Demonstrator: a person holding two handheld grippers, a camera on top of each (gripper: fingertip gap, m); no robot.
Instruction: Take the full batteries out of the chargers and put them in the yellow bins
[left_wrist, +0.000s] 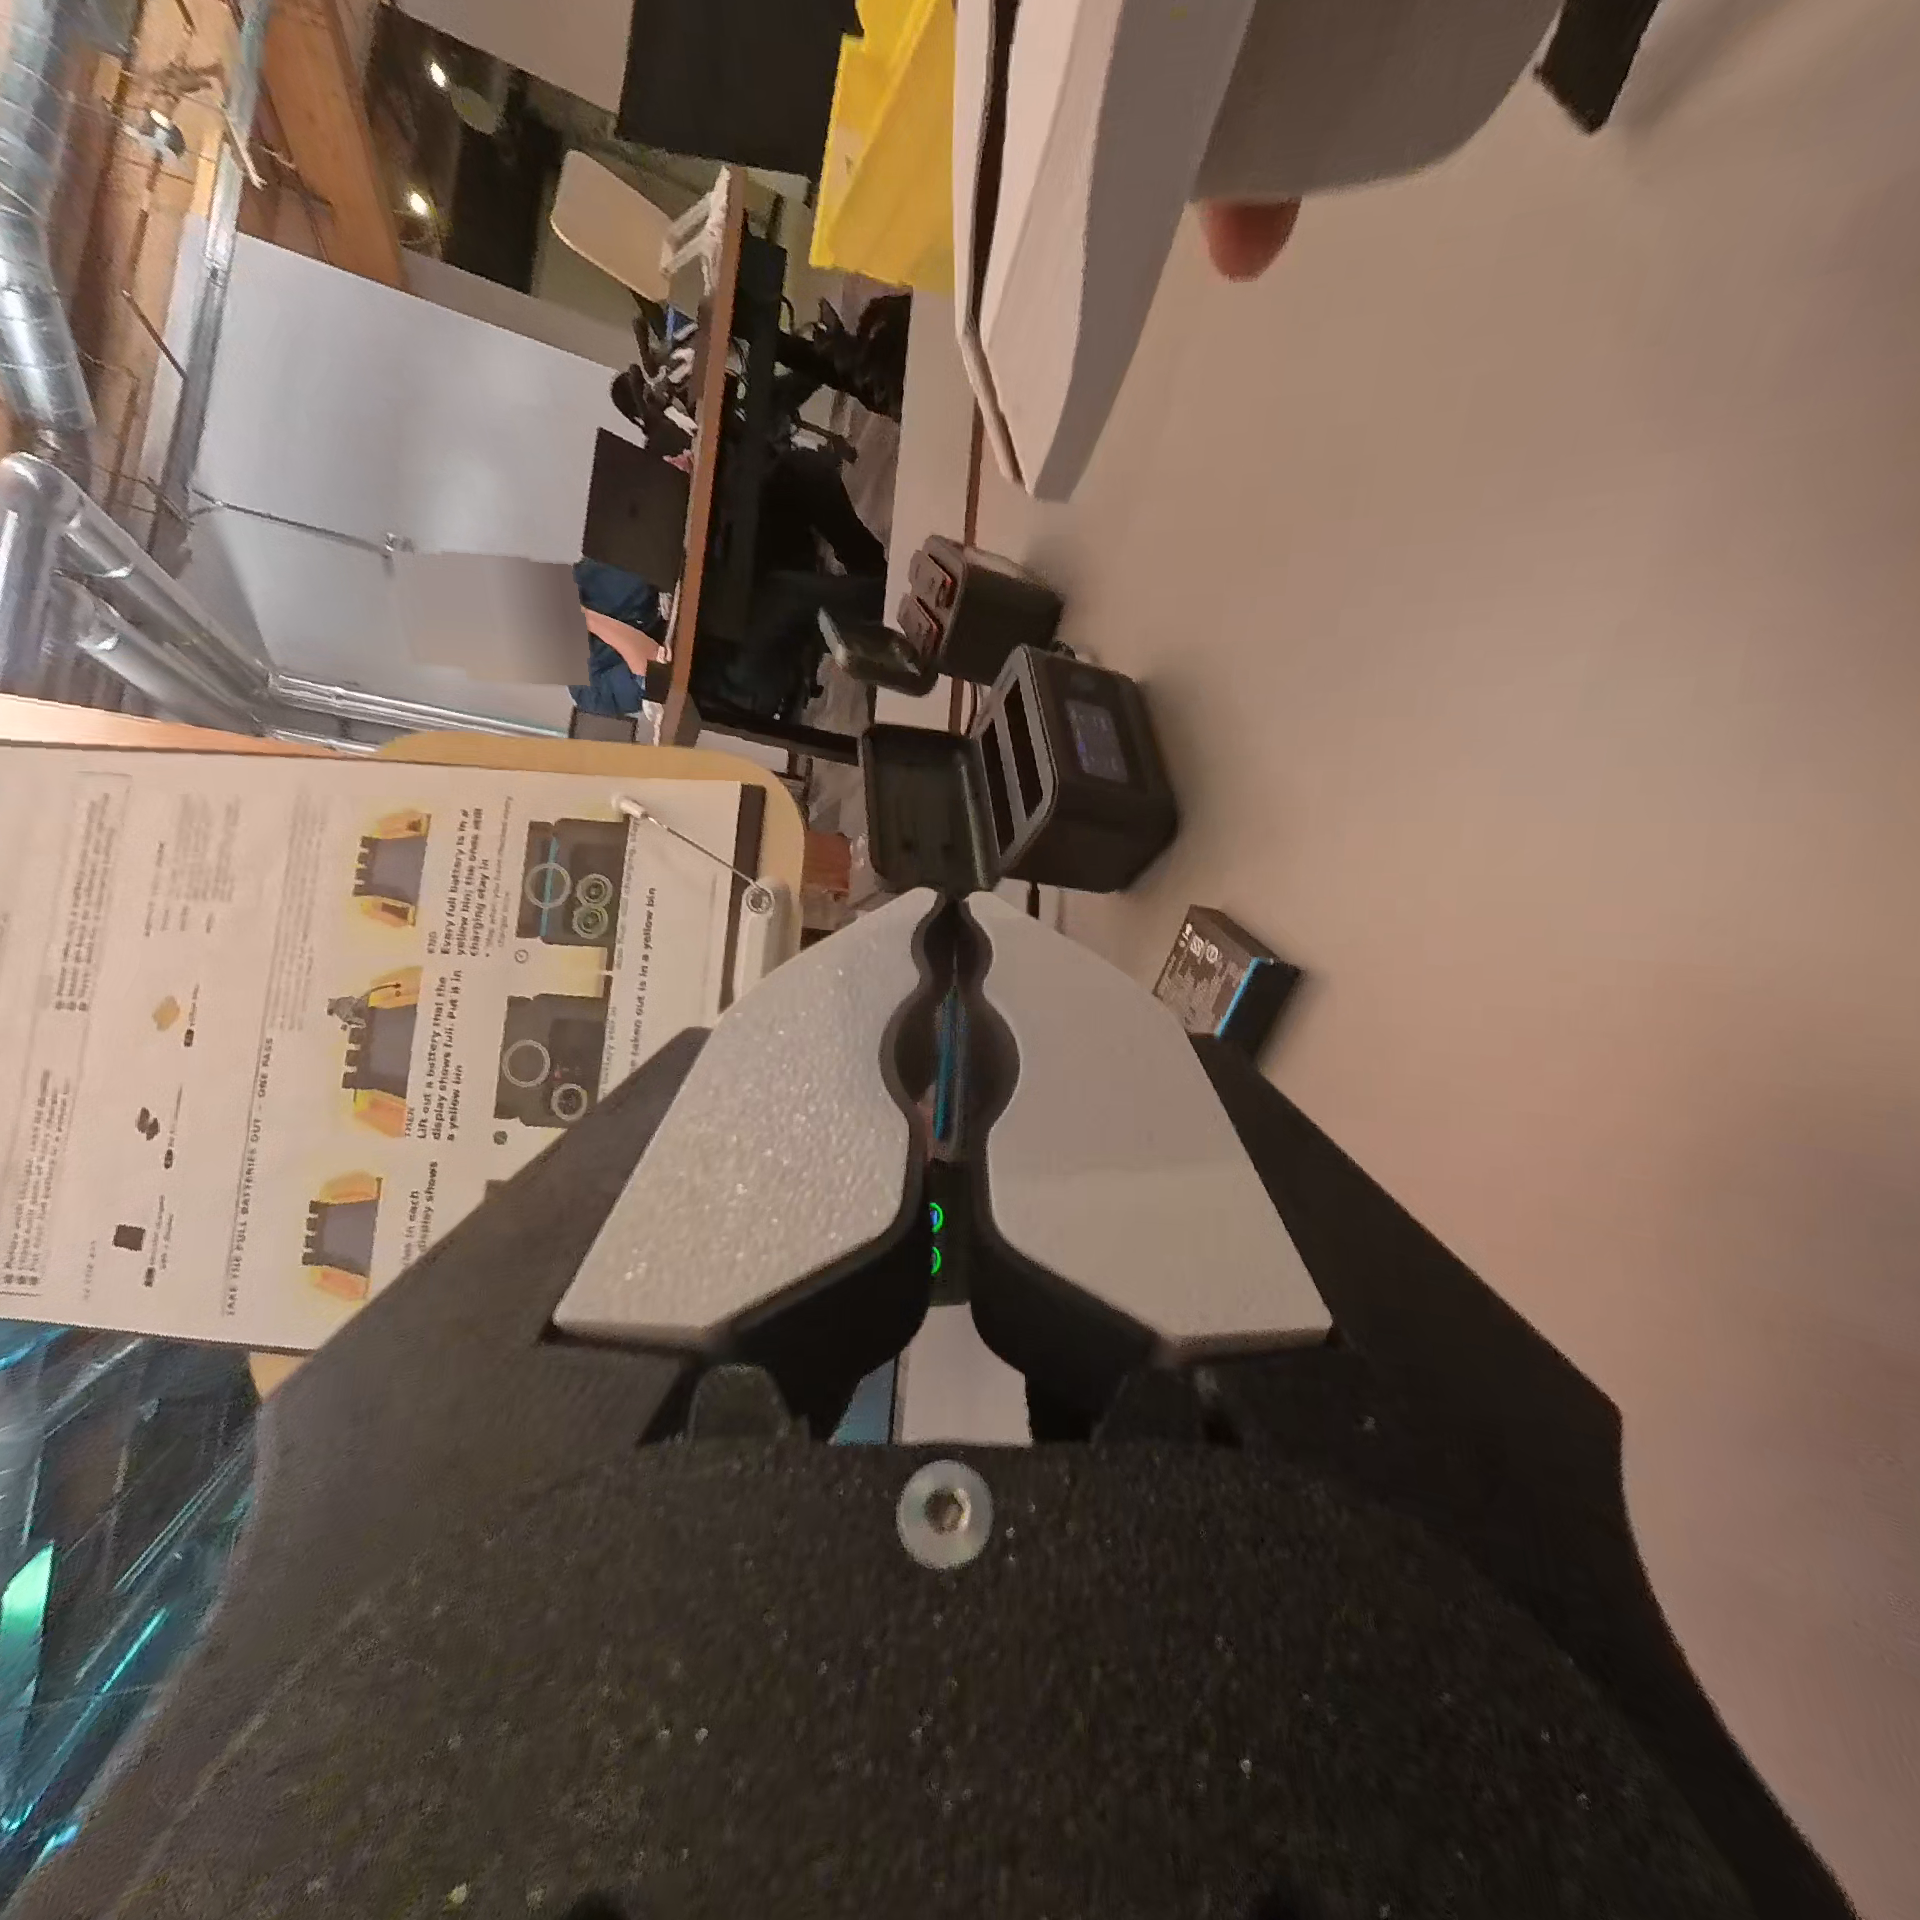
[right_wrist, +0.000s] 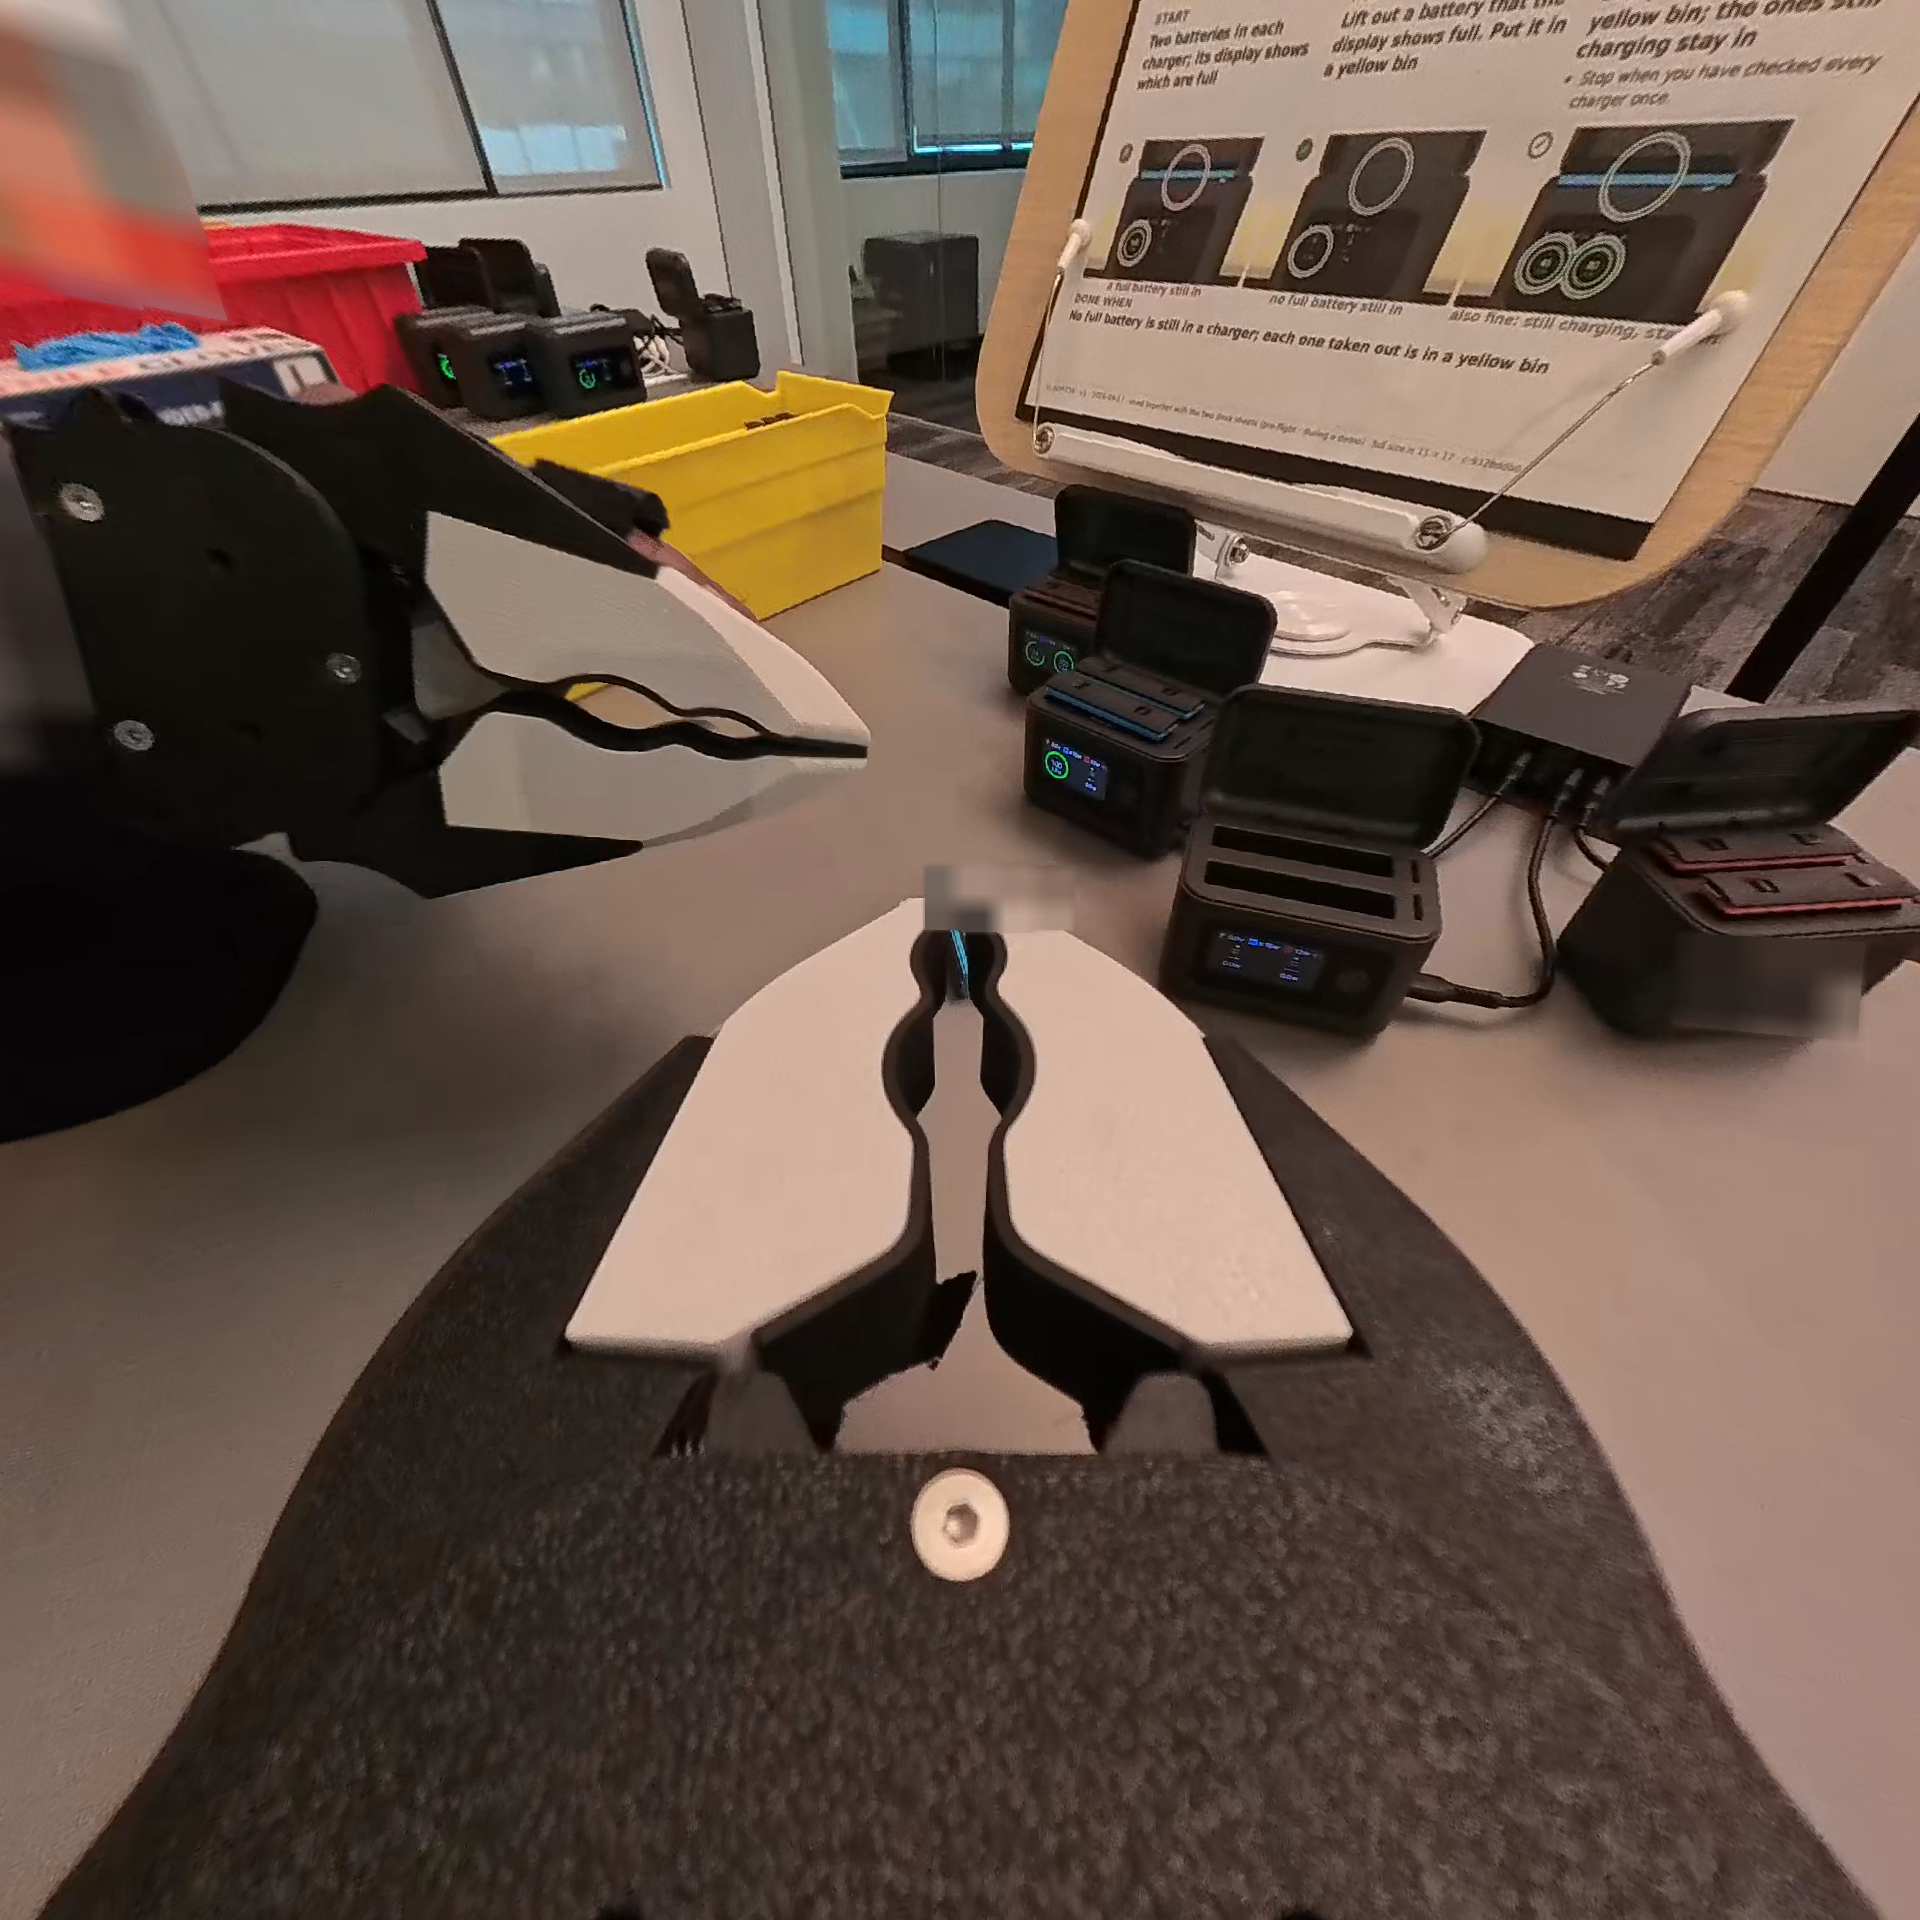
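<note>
My left gripper (left_wrist: 951, 920) is shut and empty, rolled on its side; it also shows in the right wrist view (right_wrist: 857, 746), above the grey table. Through its gap I see a charger (left_wrist: 935, 1236) with two green rings. A loose blue-edged battery (left_wrist: 1226, 982) lies on the table beside it. My right gripper (right_wrist: 958, 940) is shut and empty, low over the table, with that battery (right_wrist: 956, 971) just past its tips. One open charger (right_wrist: 1081, 769) holds blue-edged batteries and shows a green ring. Another (right_wrist: 1299, 935) has empty slots. The yellow bin (right_wrist: 727, 468) stands behind the left gripper.
A charger with red-edged batteries (right_wrist: 1745, 914) stands at the right, wired to a black power hub (right_wrist: 1579, 707). An instruction board (right_wrist: 1403, 260) stands behind on a white stand. A red bin (right_wrist: 312, 281) and more chargers (right_wrist: 520, 364) stand at the back left. There is about 7 cm between the tips of the two grippers.
</note>
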